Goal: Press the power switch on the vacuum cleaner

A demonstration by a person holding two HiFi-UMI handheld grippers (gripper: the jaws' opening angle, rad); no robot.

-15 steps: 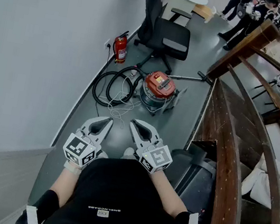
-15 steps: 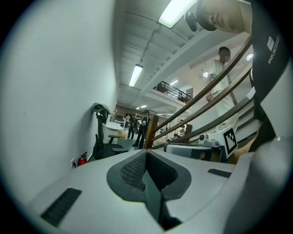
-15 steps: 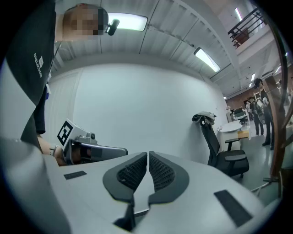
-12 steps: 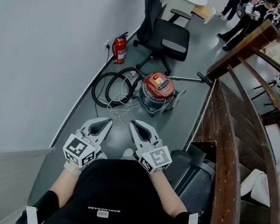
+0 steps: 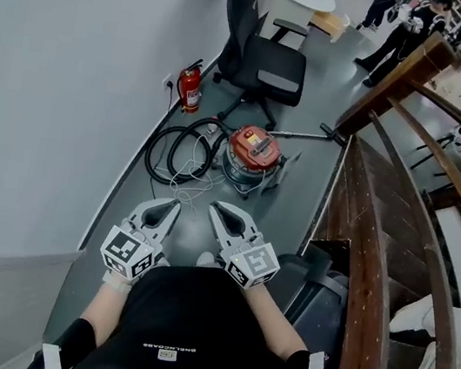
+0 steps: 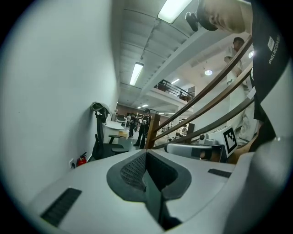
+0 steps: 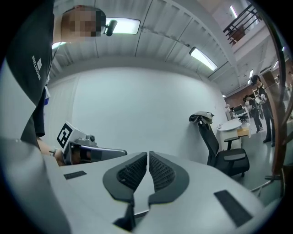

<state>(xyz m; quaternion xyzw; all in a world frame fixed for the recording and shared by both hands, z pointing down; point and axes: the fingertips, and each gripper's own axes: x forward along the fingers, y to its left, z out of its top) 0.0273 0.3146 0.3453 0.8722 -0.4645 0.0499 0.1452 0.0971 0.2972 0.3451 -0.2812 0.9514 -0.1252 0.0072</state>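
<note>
The vacuum cleaner [image 5: 251, 151], with a red lid and a steel drum, stands on the grey floor ahead of me, its black hose [image 5: 182, 146] coiled to its left. Both grippers are held side by side in front of my chest, well short of the vacuum. My left gripper [image 5: 175, 206] is shut with nothing between its jaws, seen close up as the left gripper [image 6: 145, 153]. My right gripper [image 5: 215, 208] is likewise shut and empty, seen close up as the right gripper [image 7: 148, 155]. Neither gripper view shows the vacuum, and the power switch cannot be made out.
A red fire extinguisher [image 5: 189, 88] stands by the white wall. A black office chair [image 5: 266, 57] is behind the vacuum. A wooden stair railing [image 5: 393, 164] runs along the right. A white cord [image 5: 191, 183] lies on the floor. People stand in the far background.
The head view has shifted slightly, so the vacuum and chair sit a little lower and further left. Both grippers keep their pose and stay shut.
</note>
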